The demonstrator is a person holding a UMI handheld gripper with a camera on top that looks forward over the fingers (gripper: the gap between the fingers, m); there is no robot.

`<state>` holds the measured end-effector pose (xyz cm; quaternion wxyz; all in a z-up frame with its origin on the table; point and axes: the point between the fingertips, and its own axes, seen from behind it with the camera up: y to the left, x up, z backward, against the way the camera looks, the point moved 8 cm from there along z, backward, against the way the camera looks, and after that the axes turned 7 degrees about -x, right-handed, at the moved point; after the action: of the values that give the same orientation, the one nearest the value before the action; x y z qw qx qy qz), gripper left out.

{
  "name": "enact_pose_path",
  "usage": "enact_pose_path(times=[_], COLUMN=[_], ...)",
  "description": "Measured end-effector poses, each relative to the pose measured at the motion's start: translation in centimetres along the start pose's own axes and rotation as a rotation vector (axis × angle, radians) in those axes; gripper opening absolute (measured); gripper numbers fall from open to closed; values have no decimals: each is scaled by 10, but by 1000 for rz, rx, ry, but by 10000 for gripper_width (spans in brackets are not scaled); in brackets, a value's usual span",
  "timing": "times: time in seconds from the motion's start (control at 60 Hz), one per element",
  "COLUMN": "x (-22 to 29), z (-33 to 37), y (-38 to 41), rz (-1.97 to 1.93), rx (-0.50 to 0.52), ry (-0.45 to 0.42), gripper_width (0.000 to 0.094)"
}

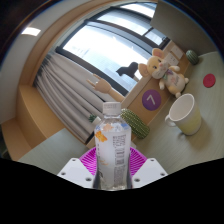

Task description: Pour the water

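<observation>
A clear plastic water bottle point(112, 148) with a white cap and a printed label stands upright between my gripper's point(112, 170) two fingers. The magenta pads point(90, 163) press against both of its sides, so the gripper is shut on the bottle and holds it above the table. A cream-white cup point(186, 114) stands empty on the table beyond the fingers, to the right of the bottle. The view is tilted.
A purple round coaster point(151, 99) lies beyond the bottle, left of the cup. A plush toy point(163, 68) sits further back near the window. A green-patterned object point(135, 124) lies just behind the bottle. A magenta disc point(209, 80) lies at the far right.
</observation>
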<state>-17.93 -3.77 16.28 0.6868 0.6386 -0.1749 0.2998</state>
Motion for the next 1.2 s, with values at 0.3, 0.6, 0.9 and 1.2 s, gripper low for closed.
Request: enact_pose_path(times=[0.3,0.6,0.9,1.2], x=[71,94,99,141], z=[-22,-41,-41,-23], y=[-33,-68,-63,7], rz=[-840,-1381,-1426,-441], rx=[117,159,172,152], ry=[-84,-160,-157,-98], gripper_width=[374,377,375,379])
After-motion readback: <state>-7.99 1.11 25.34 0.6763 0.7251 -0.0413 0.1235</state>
